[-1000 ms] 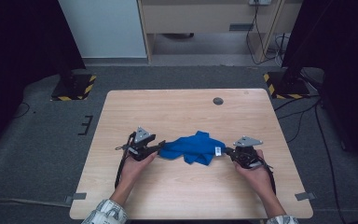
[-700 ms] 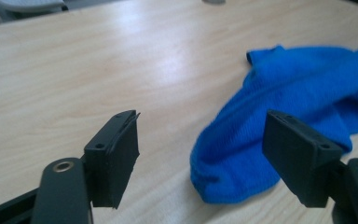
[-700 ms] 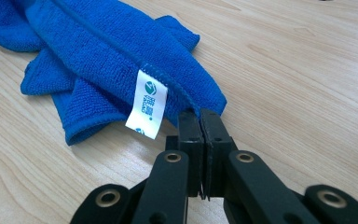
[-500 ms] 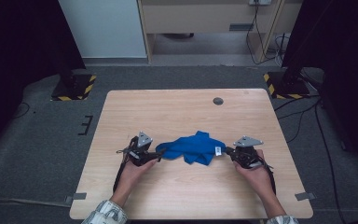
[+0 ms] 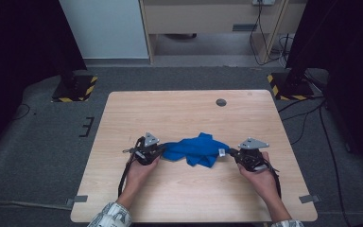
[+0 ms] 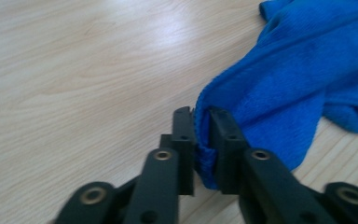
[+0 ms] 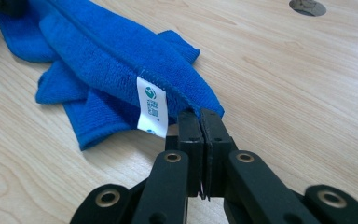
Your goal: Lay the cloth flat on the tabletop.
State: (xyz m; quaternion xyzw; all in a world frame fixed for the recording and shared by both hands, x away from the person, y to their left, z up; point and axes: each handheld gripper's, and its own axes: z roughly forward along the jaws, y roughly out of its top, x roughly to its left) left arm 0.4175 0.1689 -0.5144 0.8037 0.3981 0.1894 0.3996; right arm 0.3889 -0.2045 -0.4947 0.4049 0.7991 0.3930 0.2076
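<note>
From above, a crumpled blue cloth (image 5: 196, 150) lies on the wooden table (image 5: 179, 109) between the left gripper (image 5: 159, 152) and the right gripper (image 5: 232, 153), one end reaching each. In the left gripper view, the jaws have just been closing and now pinch a folded cloth edge (image 6: 203, 140). In the right gripper view, the jaws are clamped on the corner just beyond a white label (image 7: 151, 106).

The right gripper (image 7: 200, 122) has its two black jaws pressed together on a corner of the blue cloth (image 7: 102, 56), which lies bunched in folds on the pale wooden table (image 7: 284, 84). A white label (image 7: 151, 108) hangs from the cloth's hem just beside the jaws. A round grey insert (image 7: 307, 6) sits in the tabletop at the far edge.
</note>
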